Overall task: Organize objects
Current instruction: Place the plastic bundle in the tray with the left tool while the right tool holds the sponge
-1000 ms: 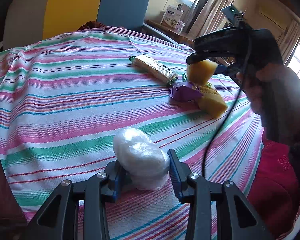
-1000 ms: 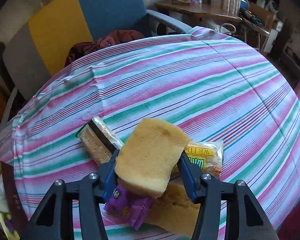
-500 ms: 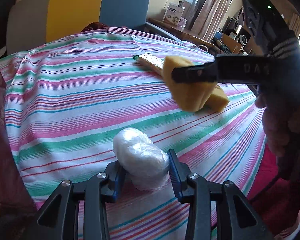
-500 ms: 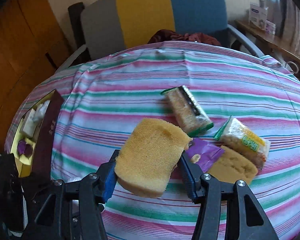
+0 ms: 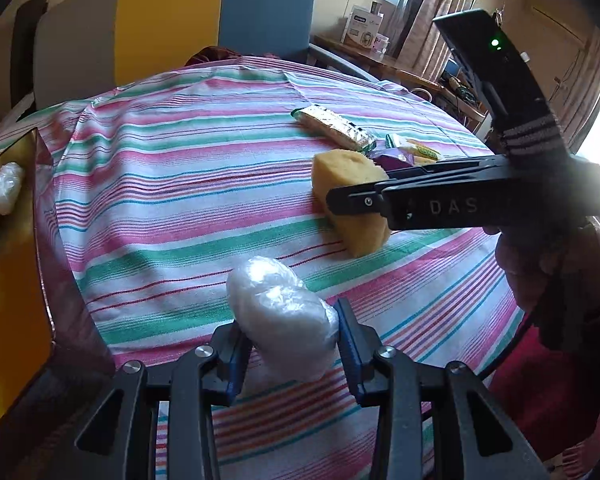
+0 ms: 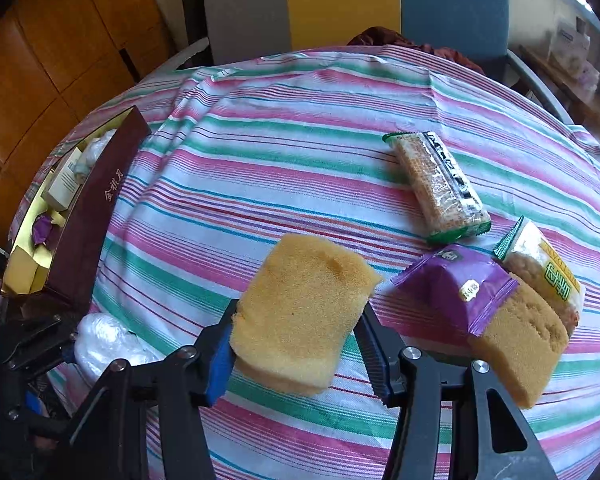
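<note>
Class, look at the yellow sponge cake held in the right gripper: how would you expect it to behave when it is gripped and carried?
The sponge cake looks porous, so it is probably light and squashy. The right gripper, closing, seems to dent its sides, so a hard squeeze may crush it. Its flat faces suggest it won't roll.

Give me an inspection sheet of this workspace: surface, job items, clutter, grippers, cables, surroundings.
Surface: striped cloth over a round table.
Job's things: maroon box at the table edge, partly filled; cracker pack, purple packet, yellow packet and a loose sponge lie on the cloth.
Clutter: nothing seen.
Grippers: left gripper shut on a plastic wad; right gripper grips a held sponge, fingers closing.
Cables: a black cable hangs by the right hand.
Surroundings: grey, yellow and blue chair; wooden cabinets; side table with boxes; curtains.
</note>
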Demonstrator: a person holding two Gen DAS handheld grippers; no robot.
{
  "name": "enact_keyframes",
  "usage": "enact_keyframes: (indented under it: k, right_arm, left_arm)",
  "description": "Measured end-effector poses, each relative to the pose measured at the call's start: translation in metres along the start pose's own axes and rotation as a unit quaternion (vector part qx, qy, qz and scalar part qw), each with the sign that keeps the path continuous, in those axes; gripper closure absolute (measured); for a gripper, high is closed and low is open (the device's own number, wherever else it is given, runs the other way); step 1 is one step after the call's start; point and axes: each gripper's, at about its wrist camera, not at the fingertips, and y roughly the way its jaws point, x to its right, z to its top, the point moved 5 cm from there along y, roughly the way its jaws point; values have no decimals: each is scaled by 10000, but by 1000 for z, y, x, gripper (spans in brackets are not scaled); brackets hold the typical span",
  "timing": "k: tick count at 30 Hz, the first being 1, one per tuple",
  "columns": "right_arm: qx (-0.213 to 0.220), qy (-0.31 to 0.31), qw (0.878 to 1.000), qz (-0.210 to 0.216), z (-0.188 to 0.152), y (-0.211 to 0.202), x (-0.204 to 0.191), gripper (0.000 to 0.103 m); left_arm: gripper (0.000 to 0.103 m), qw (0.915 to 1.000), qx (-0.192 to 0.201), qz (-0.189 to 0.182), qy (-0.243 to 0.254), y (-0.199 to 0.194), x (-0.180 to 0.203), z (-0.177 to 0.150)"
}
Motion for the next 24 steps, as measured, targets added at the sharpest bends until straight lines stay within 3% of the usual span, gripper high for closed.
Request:
enact_keyframes:
  k: [7,12,19,24]
  right_arm:
    - [-12,6,10000,-63,-1,1,1,49]
    - [-8,14,9999,-106,-1,1,0,49]
    - [-6,-32,9999,-169,-2,2,-2,49]
    - [-1,-69,9997,-214,-2,2,-3,49]
  left_arm:
    - [64,9993,344,-12,-164,-35,-11,12]
    - [64,9953,664,141,-684,-76,-52,18]
    - [64,9789,843,1026,-1556,-125,-144,4]
    - [64,9640,877,1746,-1805,-145,-189,-12]
